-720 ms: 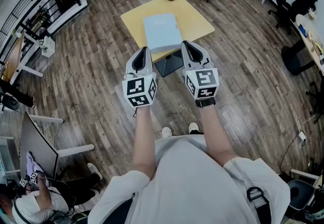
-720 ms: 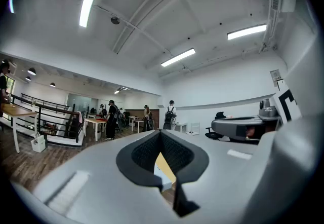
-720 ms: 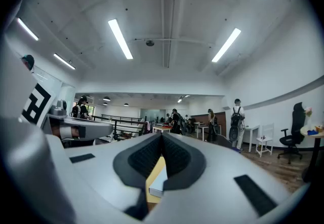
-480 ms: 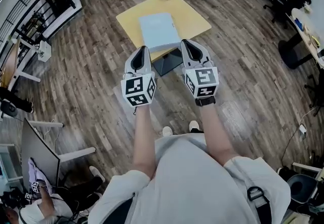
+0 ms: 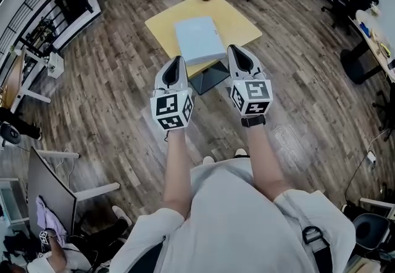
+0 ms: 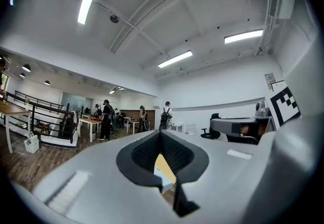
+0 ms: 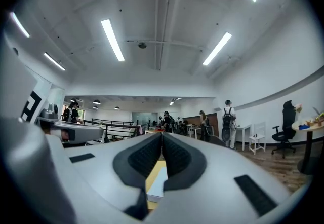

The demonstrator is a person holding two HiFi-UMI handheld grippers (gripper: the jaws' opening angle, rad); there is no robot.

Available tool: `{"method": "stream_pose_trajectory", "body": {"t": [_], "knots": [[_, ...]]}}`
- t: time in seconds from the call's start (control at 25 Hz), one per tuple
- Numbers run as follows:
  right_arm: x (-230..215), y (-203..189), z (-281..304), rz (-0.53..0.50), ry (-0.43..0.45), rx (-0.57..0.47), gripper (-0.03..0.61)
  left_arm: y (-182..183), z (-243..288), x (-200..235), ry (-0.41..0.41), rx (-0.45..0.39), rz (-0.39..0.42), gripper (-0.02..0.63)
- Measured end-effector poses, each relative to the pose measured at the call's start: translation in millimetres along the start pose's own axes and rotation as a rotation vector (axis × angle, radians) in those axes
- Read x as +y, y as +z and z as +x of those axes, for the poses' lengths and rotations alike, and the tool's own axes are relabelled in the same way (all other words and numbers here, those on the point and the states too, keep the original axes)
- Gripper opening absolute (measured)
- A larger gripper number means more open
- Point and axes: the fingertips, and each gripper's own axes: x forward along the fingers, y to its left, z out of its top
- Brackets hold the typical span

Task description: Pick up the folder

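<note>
grippers: we hold left gripper point(image 5: 175, 63) and right gripper point(image 5: 238, 52) level, both closed, empty
folder: folder point(image 5: 199, 38) flat on yellow table point(image 5: 242, 21), ahead of us
risk: closed jaws would shove it; thin edge could slip

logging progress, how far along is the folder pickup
Done: nothing yet. The folder lies flat on the yellow table. In hand: nothing. The left gripper and the right gripper are both shut, empty and not touching it. Left: reach, open, grip, lift.

Right gripper point(image 5: 237, 52) a touch farther right and forward, nearer the yellow table's point(image 5: 239, 21) near edge.
</note>
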Motion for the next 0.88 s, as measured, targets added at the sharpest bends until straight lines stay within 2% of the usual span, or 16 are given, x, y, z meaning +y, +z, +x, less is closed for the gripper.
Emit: {"method": "stream_pose_trajectory", "body": {"t": [0.24, 0.48, 0.68, 0.88], "knots": [[31, -9, 16, -0.017, 0.018, 0.003, 0.012, -10, -10, 28, 0.001, 0.006, -0.016, 0.01], [43, -39, 41, -0.001, 0.048, 0.061, 0.012, -34, 3, 44, -0.002, 0.051, -0.05, 0.011], [31, -60, 85, 0.015, 0.1, 0.09, 0.012, -49, 45, 59, 0.015, 0.068, -0.067, 0.011], [1, -65, 154, 0.066, 0.19, 0.079, 0.013, -49, 119, 78, 0.056, 0.072, -0.069, 0.011]]}}
